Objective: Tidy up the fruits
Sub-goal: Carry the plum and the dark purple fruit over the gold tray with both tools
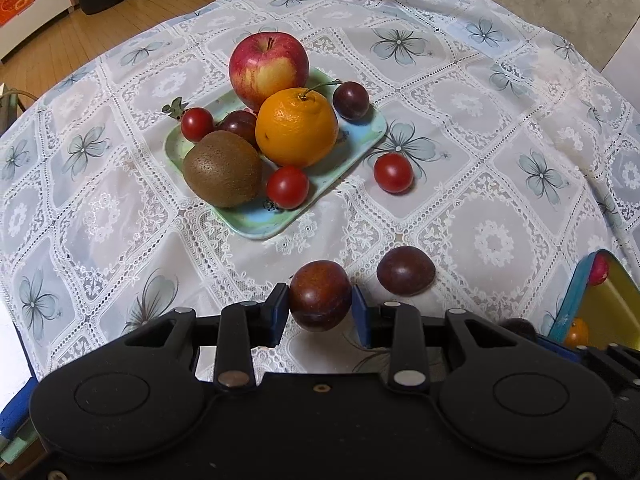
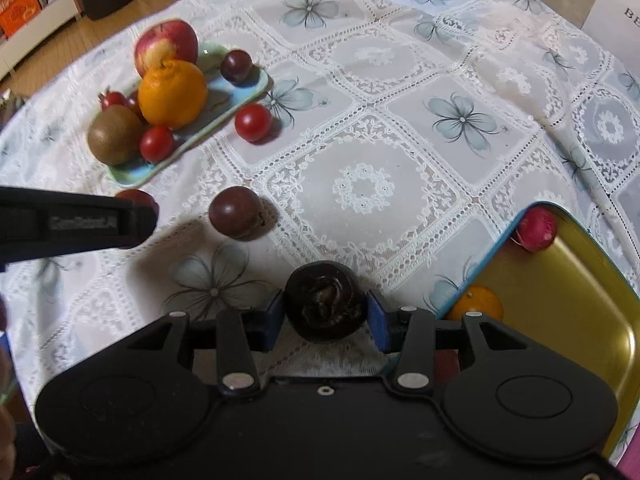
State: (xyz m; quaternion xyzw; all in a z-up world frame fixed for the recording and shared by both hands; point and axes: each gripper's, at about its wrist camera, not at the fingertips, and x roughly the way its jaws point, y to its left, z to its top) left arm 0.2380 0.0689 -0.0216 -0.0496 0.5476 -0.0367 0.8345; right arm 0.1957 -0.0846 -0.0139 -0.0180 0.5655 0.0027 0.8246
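Left tool (image 1: 320,306) points steeply downward; its blue pads (image 1: 279,312) press both sides of a dark red plum (image 1: 320,295); right tool (image 2: 325,314) points steeply downward alongside it; its pads (image 2: 378,320) bracket a dark wrinkled fruit (image 2: 325,300), contact on both sides.

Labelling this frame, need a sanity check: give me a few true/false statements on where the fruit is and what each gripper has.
1. The left gripper is shut on a dark red round plum. True.
2. The big red-yellow apple lies on the bare lace tablecloth. False: it sits on the pale green rectangular tray.
3. One small red cherry tomato lies off that tray, on the white lace tablecloth. True.
4. The gold-lined tin with the blue rim is empty. False: it holds a small orange fruit and a red fruit.
5. A blackish round fruit sits between the right gripper's blue pads. True.
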